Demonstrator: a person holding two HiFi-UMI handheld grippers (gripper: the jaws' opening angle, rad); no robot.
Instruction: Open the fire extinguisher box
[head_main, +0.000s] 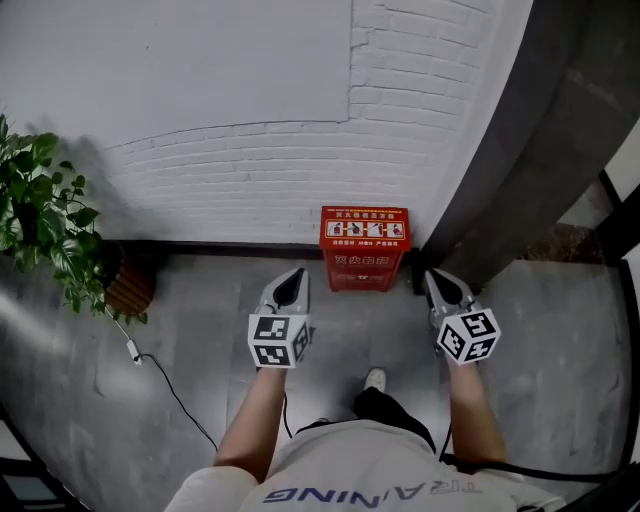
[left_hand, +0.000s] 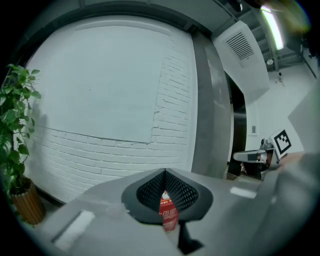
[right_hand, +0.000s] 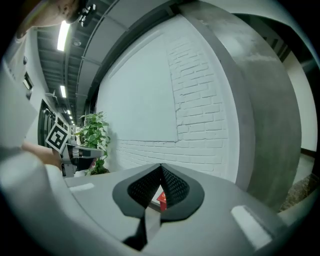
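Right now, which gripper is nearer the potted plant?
The left gripper, left of the red fire extinguisher box, on the potted plant's side. The right gripper hangs beyond the box, beside the grey pillar.

Soft, even indoor light. A long ceiling tube lamp (left_hand: 272, 22) glares at the left gripper view's upper right. The leafy green potted plant (head_main: 40, 215) throws a faint shadow on the white painted brick wall (head_main: 250, 170). Both gripper views bulge, with black corners; the near grey bodies of the left gripper (left_hand: 165, 172) and right gripper (right_hand: 161, 166) blur.
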